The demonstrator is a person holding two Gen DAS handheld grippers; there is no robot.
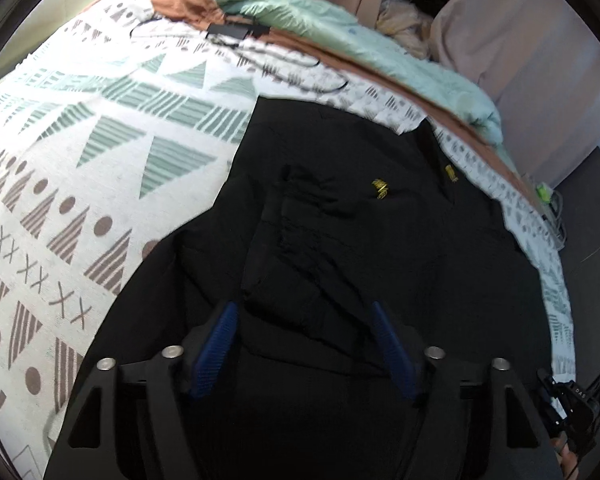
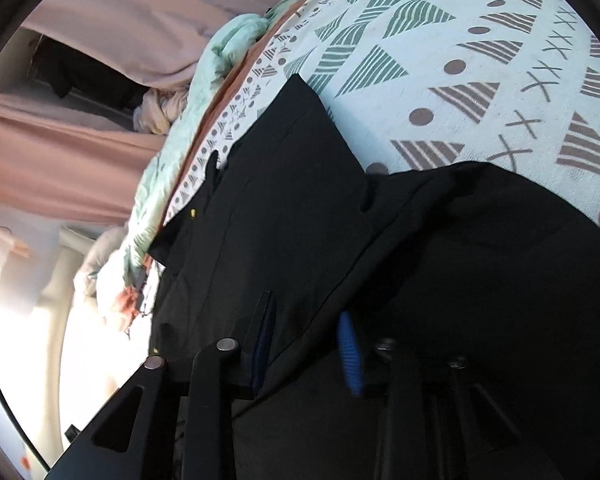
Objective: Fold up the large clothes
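A large black garment with small yellow marks lies spread on a bed with a white patterned cover. My left gripper hovers just above the garment's near part, its blue-padded fingers wide apart with nothing between them. In the right wrist view the same garment lies on the cover. My right gripper has black cloth between its blue pads; the jaws stand partly apart, with a fold of the garment draped through them.
A mint-green quilt with a rust edge is bunched along the far side of the bed. Pink curtains hang behind it. A dark floor lies to the right of the bed. A black flat object rests on the cover.
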